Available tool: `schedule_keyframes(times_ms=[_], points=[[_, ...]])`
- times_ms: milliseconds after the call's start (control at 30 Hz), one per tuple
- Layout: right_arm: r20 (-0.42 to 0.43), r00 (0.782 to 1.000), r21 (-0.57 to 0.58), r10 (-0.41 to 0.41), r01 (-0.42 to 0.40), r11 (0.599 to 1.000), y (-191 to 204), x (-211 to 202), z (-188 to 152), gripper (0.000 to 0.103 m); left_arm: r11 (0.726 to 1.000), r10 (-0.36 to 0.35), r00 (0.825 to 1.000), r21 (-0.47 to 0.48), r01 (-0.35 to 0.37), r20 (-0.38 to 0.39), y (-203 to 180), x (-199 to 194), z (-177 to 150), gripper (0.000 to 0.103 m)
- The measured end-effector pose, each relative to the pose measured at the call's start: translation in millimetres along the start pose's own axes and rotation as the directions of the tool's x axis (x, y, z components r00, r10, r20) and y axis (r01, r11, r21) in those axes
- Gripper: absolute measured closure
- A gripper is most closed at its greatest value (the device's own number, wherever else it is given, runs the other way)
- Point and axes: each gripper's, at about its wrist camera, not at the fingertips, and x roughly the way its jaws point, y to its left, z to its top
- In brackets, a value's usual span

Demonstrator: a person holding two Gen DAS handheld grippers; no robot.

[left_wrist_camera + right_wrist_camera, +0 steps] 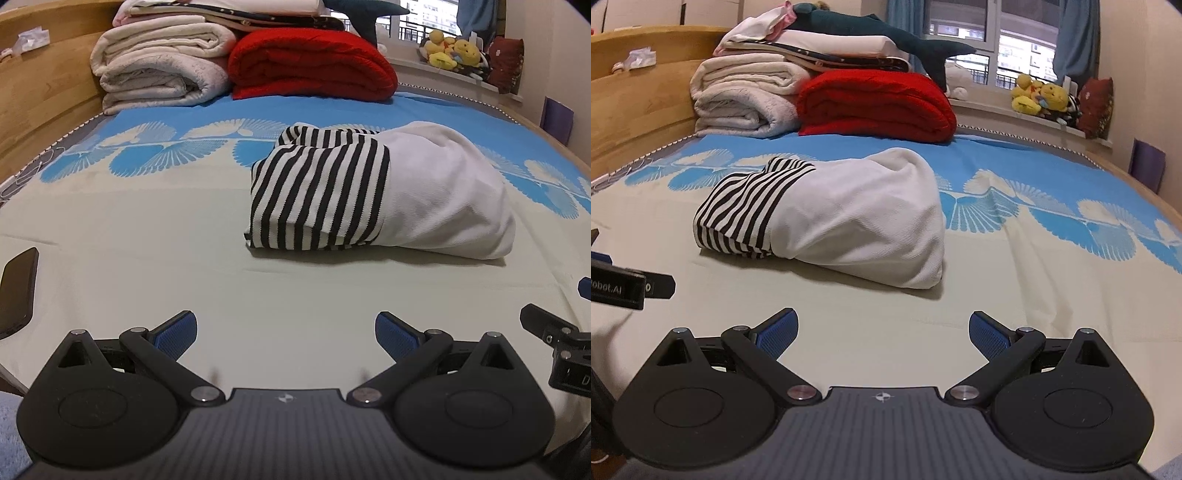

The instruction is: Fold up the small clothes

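Note:
A small garment (380,192), white with a black-and-white striped part, lies folded into a compact bundle on the bed sheet (147,266). It also shows in the right wrist view (827,218). My left gripper (285,334) is open and empty, low over the sheet, well short of the bundle. My right gripper (883,332) is open and empty too, in front of the bundle. Each gripper shows at the edge of the other's view: the right one (554,332) and the left one (631,284).
Folded white blankets (162,70) and a red blanket (310,66) are stacked at the far end of the bed. A wooden bed frame (40,99) runs along the left. A dark phone (16,291) lies at the left. Plush toys (450,50) sit on the window sill.

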Motion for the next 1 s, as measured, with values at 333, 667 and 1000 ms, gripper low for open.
schedule_keyframes(times_ms=[333, 667, 1000], points=[[-0.012, 1.0, 0.002, -0.007, 0.007, 1.0, 2.5, 2.8, -0.3, 0.004, 1.0, 0.003, 1.0, 0.013, -0.003, 0.0, -3.5, 0.4, -0.5, 0.0], [-0.015, 1.0, 0.0, -0.009, 0.009, 1.0, 4.0, 4.2, -0.2, 0.004, 1.0, 0.007, 1.0, 0.02, -0.007, -0.012, -5.4, 2.7, -1.2, 0.0], [-0.01, 1.0, 0.0, 0.004, -0.004, 1.0, 4.2, 2.4, 0.1, 0.004, 0.999, 0.027, 1.0, 0.043, -0.027, -0.008, -9.5, 2.5, -3.0, 0.0]])
